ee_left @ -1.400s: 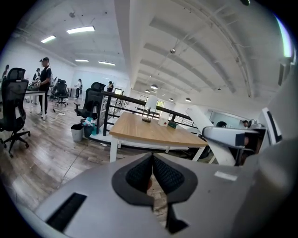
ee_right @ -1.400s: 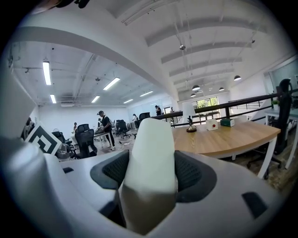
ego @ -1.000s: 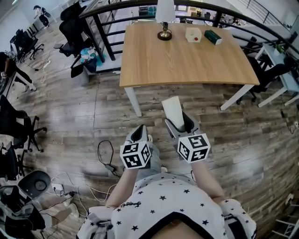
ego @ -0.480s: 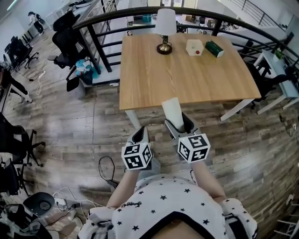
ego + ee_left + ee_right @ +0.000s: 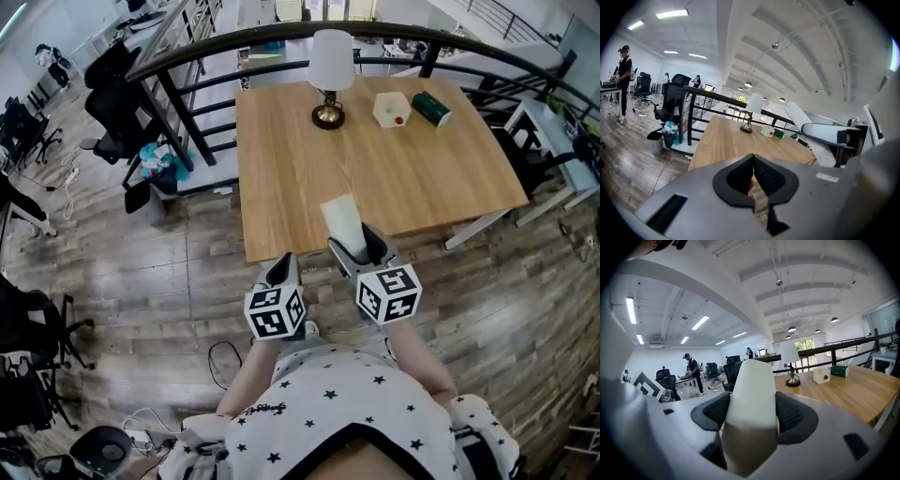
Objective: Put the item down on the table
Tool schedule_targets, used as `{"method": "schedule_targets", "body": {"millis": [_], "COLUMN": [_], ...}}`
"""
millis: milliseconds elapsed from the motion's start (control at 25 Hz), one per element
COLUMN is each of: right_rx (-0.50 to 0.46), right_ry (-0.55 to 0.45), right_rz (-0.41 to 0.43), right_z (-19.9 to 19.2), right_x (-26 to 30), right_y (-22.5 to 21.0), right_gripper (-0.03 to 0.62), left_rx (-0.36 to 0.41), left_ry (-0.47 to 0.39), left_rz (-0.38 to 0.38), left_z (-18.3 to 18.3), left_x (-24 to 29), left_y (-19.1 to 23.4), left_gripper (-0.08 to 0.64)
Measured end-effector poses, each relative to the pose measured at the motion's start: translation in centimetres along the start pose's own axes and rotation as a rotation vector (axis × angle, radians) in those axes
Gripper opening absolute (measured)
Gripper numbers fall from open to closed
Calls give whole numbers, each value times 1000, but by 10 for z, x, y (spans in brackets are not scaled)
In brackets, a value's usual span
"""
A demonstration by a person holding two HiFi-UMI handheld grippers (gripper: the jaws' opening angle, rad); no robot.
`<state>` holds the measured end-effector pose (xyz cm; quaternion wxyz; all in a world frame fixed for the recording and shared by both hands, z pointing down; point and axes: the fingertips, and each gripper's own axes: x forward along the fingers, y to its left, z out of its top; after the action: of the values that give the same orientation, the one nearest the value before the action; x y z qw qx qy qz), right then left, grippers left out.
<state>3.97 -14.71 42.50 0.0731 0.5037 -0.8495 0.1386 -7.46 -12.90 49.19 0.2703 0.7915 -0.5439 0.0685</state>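
Note:
My right gripper is shut on a pale cream oblong item, which sticks forward from the jaws over the near edge of the wooden table. In the right gripper view the cream item fills the gap between the black pads. My left gripper hangs beside it, short of the table edge, jaws shut with nothing in them; the left gripper view shows its pads pressed together.
On the table's far side stand a lamp, a white box with a red dot and a dark green box. A black railing runs behind and left. Office chairs stand on the wood floor at left.
The table has come nearer in the head view: the person has walked forward, and the held item now reaches over the table's near edge. Both grippers stay shut as before.

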Motion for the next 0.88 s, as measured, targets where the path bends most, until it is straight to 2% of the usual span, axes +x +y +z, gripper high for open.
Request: {"method": "schedule_targets", "body": {"millis": [280,440,880], "right_rx": [12,15,15], "right_ry": [-5,2,86], "right_rz": [-28,-46,-28], "right_z": [18,17,-1], "right_x": [56,82,136], "right_y": [-20,-30,-65], "right_gripper": [298,298,298], "left_rx": [26,44,14], "left_ry": [18,28,66], "left_rz": [-44,-63,-25], "left_z": [33,40,44], "left_x": [51,70,118], "left_y": [21,30,50], "left_gripper": [14,14,13]}}
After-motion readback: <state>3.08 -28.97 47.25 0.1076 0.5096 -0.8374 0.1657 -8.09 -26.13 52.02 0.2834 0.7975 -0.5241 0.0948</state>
